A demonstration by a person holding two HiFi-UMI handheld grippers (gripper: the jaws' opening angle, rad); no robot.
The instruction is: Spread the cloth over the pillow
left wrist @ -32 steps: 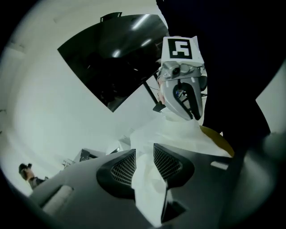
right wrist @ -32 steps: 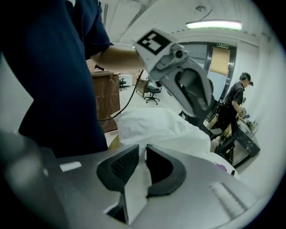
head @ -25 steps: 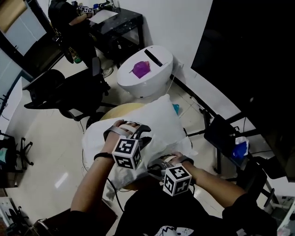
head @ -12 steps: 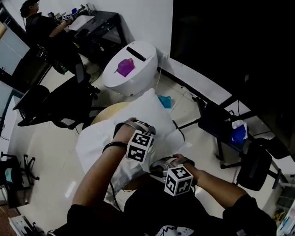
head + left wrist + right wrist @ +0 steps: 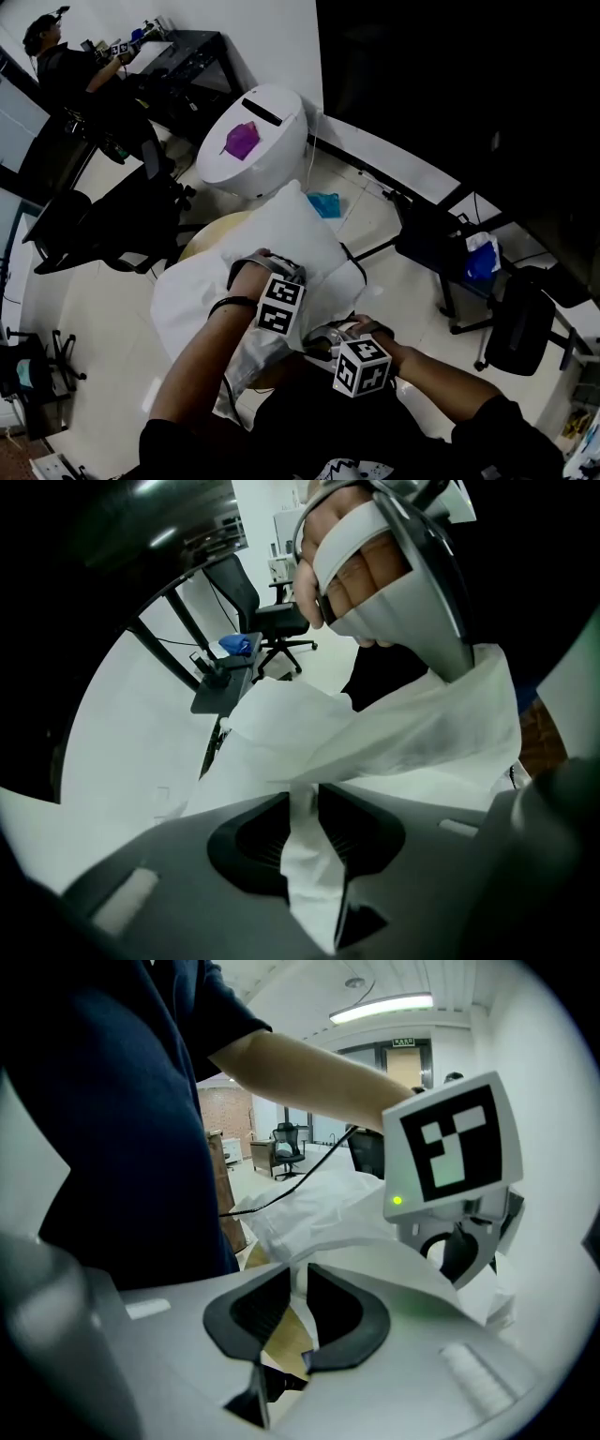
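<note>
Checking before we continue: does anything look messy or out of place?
The white cloth is bunched at the near edge of the pillow, not spread over it. A teal scrap lies loose on the floor beyond.

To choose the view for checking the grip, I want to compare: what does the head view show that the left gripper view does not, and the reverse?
Only the head view: the whole pillow and the white round unit with a purple thing on it. Only the left gripper view: the fingers of the left gripper, which have just been closing, pinching a strip of the cloth. Both: the cloth, the right hand, and the blue thing on a black stand.
</note>
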